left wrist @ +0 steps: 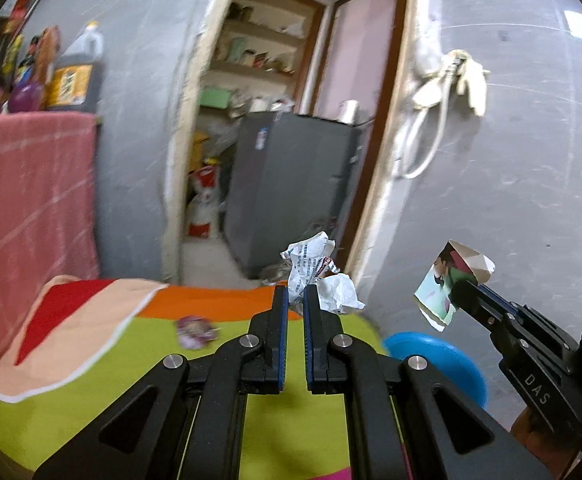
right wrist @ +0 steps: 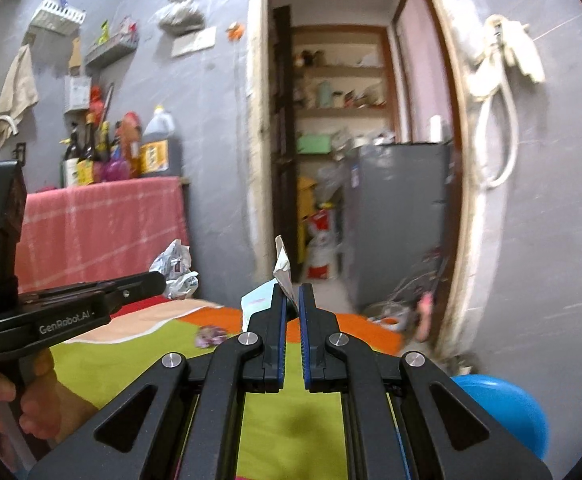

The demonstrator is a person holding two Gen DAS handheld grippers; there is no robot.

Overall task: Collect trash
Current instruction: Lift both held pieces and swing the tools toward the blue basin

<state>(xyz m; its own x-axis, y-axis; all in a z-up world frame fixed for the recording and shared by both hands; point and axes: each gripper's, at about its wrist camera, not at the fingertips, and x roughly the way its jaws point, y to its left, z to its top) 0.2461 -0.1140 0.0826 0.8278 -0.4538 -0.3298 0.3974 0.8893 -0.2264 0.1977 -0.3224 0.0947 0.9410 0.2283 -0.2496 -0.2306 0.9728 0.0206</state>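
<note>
My left gripper [left wrist: 295, 294] is shut on a crumpled white printed paper [left wrist: 315, 270] and holds it above the colourful cloth-covered table [left wrist: 171, 360]. It also shows in the right wrist view [right wrist: 163, 282] with the paper [right wrist: 175, 270]. My right gripper [right wrist: 291, 294] is shut on a folded picture paper [right wrist: 281, 270], seen in the left wrist view [left wrist: 449, 280] as a cartoon-printed sheet held up at the right. A small purple wrapper [left wrist: 195, 332] lies on the table ahead; it also shows in the right wrist view [right wrist: 210, 336].
A blue round bin or bowl [left wrist: 439, 364] sits just off the table's right edge. A pink cloth-covered counter [left wrist: 31, 200] with bottles stands at the left. An open doorway [left wrist: 275, 140] with a grey fridge lies straight ahead.
</note>
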